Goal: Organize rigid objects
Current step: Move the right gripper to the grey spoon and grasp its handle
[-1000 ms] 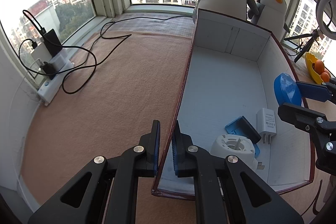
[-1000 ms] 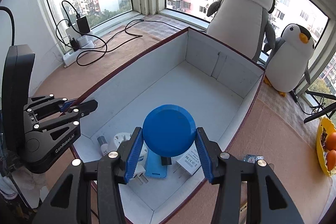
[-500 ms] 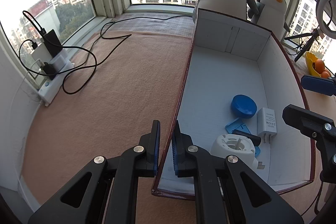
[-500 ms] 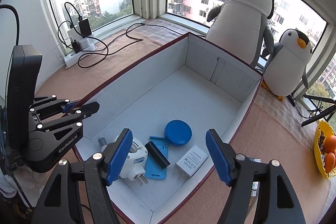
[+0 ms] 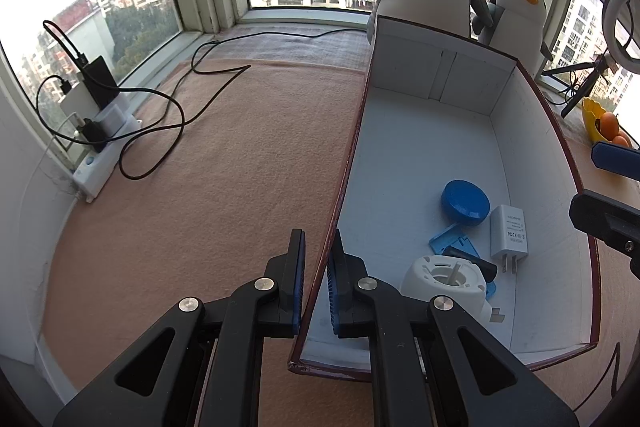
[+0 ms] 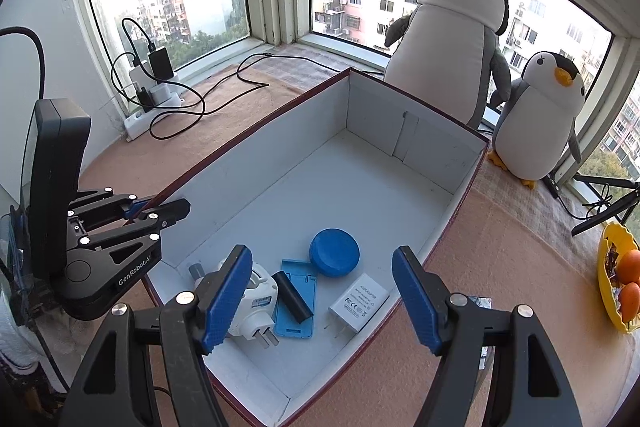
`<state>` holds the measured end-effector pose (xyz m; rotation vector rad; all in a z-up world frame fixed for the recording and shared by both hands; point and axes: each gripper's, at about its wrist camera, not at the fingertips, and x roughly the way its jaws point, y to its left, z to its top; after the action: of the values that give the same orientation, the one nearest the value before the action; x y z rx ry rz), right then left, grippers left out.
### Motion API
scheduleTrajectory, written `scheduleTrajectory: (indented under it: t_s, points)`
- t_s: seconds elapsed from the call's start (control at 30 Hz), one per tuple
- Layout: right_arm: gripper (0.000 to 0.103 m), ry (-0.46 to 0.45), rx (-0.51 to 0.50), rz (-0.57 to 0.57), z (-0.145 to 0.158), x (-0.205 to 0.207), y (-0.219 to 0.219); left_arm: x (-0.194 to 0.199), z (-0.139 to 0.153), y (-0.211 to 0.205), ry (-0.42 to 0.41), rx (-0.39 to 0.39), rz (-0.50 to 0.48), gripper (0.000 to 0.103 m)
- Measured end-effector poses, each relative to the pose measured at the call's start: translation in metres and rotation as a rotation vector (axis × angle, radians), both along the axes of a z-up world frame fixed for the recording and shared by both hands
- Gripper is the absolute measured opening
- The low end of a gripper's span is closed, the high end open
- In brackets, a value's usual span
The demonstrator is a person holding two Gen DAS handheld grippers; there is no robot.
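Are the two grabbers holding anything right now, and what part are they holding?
The left gripper is clamped on the box, pinching its side wall near the corner. The right gripper holds nothing; its jaws are open above the box.

A ledge covered by a tan cloth (image 5: pixel 224 187) is seen. On it are set an open box (image 6: pixel 460 211), two plush penguins (image 6: pixel 448 43), a power strip (image 5: pixel 100 163) at its left edge, and a yellow fruit bowl (image 6: pixel 608 291) at the right.

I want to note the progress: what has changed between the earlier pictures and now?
The right gripper let go of the blue round lid; the lid dropped and now lies on the floor of the box, beside the white charger. The gripper is open and empty. Unchanged: the left gripper is shut on the box wall, and the white plug adapter and blue phone stand lie as before.
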<state>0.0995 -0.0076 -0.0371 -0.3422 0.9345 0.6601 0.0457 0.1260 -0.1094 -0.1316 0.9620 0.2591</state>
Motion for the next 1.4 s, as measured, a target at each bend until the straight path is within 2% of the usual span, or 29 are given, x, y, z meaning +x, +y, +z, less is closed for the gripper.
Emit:
scheduleTrajectory:
  t_s: [0.17, 0.37, 0.6, 0.77, 0.9, 1.03, 1.2, 1.4]
  points:
    - [0.069, 0.0, 0.033, -0.04, 0.007, 0.0, -0.026, 0.0, 0.0, 0.0, 0.001, 0.001, -0.001, 0.009]
    - [0.069, 0.021, 0.06, -0.161, 0.01, 0.011, -0.087, 0.0, -0.001, 0.001, 0.003, 0.0, -0.001, 0.009]
    - [0.069, 0.07, 0.038, -0.328, -0.009, 0.033, -0.164, 0.0, -0.001, 0.001, 0.006, 0.001, -0.003, 0.009]
    - [0.069, 0.123, 0.027, -0.409, -0.025, 0.046, -0.198, 0.0, -0.001, 0.002, 0.009, -0.001, -0.002, 0.009]
    - [0.063, 0.155, 0.005, -0.431, -0.041, 0.052, -0.207, 0.001, -0.001, 0.002, 0.013, -0.007, -0.002, 0.009]
    - [0.051, 0.207, -0.023, -0.437, -0.06, 0.053, -0.209, 0.001, -0.001, 0.004, 0.017, -0.02, 0.004, 0.009]
    - [0.046, 0.249, -0.044, -0.429, -0.078, 0.052, -0.206, 0.002, -0.001, 0.004, 0.024, -0.022, 0.003, 0.009]
    - [0.036, 0.273, -0.094, -0.408, -0.095, 0.049, -0.197, 0.003, -0.001, 0.003, 0.027, -0.022, 0.0, 0.011]
